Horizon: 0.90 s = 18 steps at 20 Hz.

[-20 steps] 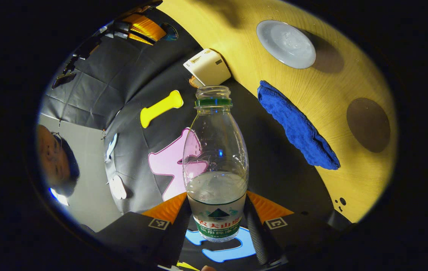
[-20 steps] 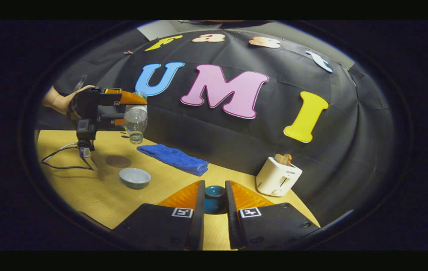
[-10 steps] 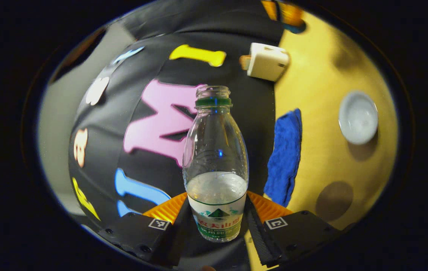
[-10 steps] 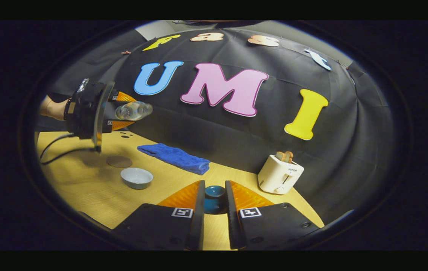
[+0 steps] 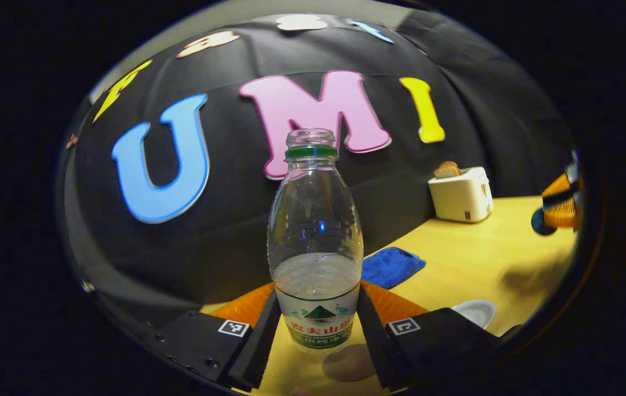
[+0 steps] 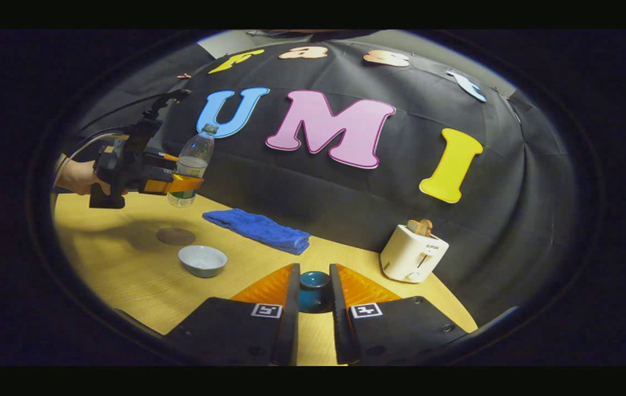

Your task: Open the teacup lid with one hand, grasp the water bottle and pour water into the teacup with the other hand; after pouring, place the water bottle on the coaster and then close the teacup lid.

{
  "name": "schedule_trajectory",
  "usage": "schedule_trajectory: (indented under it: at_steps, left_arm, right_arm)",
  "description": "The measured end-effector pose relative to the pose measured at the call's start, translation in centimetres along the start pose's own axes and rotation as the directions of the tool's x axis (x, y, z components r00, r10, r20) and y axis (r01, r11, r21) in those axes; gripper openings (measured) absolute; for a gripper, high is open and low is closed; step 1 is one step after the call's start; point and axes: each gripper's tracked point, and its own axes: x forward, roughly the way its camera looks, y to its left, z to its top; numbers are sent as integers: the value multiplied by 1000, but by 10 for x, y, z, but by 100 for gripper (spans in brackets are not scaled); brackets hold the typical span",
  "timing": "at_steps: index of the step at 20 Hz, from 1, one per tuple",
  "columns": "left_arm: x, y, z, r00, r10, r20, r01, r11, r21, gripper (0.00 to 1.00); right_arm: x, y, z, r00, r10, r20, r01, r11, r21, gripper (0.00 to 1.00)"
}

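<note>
A clear water bottle (image 5: 316, 231), uncapped and holding some water, stands upright between the fingers of my left gripper (image 5: 318, 311), which is shut on its labelled lower part. The bottle (image 6: 195, 154) hangs in the air above the table's far left, with the left gripper (image 6: 186, 184) and a hand behind it. A round brown coaster (image 5: 349, 363) lies just below the bottle; in the right gripper view the coaster (image 6: 175, 236) sits behind the white teacup (image 6: 202, 259). My right gripper (image 6: 313, 283) is shut on the teal teacup lid (image 6: 314, 279), held above the table.
A folded blue towel (image 6: 258, 231) lies along the back edge of the wooden table (image 6: 126, 275). A white toaster (image 6: 413, 253) with bread in it stands at the back right. The teacup (image 5: 475, 312) is open, right of the coaster.
The left gripper has swung the bottle from mouth-down, through lying sideways, to upright. It now hangs a little lower over the coaster. The right gripper and lid have stayed still.
</note>
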Motion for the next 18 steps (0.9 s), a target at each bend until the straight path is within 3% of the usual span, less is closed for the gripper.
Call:
schedule_trajectory:
  at_steps: [3,7,9,11,12,13,18]
  left_arm:
    - [0,-3,-15,998,-60,13,61,983,-171,77]
    - [4,-1,-50,998,-42,-36,30,956,-293,77]
    - [4,-1,-63,997,-32,-65,10,949,-314,77]
    - [6,4,-74,996,-14,-87,-15,946,-325,79]
    - [7,6,-78,995,-3,-95,-28,947,-321,75]
    - [7,8,-80,995,2,-100,-33,947,-319,79]
    - [16,-5,-81,994,-21,-104,-13,948,-319,81]
  right_arm:
    - [2,0,-1,1000,-1,-3,1,1000,9,28]
    - [3,0,-2,1000,-7,-5,7,1000,11,27]
    - [2,0,-1,1000,-7,-4,7,1000,8,30]
    - [2,-1,-3,1000,-10,-5,10,1000,8,26]
    - [2,-2,-3,1000,-12,-6,12,1000,11,35]
    - [1,-3,-4,1000,-15,-7,15,1000,14,31]
    - [1,-1,-5,1000,-18,-9,19,1000,21,34]
